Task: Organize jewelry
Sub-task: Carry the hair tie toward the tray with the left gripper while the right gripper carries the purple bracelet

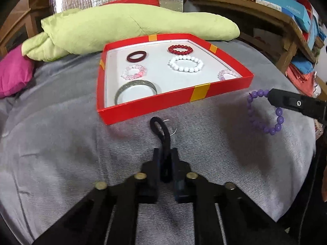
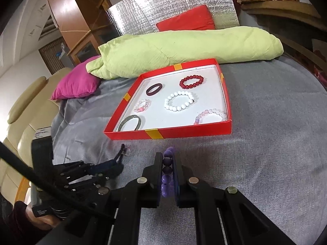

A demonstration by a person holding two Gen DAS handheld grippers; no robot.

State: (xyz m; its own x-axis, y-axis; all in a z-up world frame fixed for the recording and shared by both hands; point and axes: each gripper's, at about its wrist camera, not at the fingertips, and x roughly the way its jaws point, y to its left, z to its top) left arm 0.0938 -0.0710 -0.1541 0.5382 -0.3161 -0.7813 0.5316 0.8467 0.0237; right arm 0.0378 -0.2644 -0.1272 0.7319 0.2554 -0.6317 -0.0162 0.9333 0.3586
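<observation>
A red box [image 1: 155, 108] [image 2: 184, 132] with a white floor lies on the grey cover and holds several bracelets: a dark red bangle [image 1: 136, 56], a red bead bracelet [image 1: 180, 49], a white bead bracelet [image 1: 185, 63], a pink bead bracelet [image 1: 134, 72], a grey bangle [image 1: 136, 90] and a pale pink one [image 2: 210, 115]. My left gripper [image 1: 166, 153] is shut on a black loop [image 1: 159, 127], just in front of the box. My right gripper [image 2: 168, 157] is shut on a purple bead bracelet [image 1: 263, 112] [image 2: 167, 171], held above the cover right of the box.
A light green folded quilt [image 1: 130, 26] lies behind the box, with a magenta cushion [image 1: 14, 71] at the left and a red cushion [image 2: 186, 20] behind. Wooden shelves with boxes [image 1: 296, 12] stand at the right. A beige sofa [image 2: 22, 110] is at the left.
</observation>
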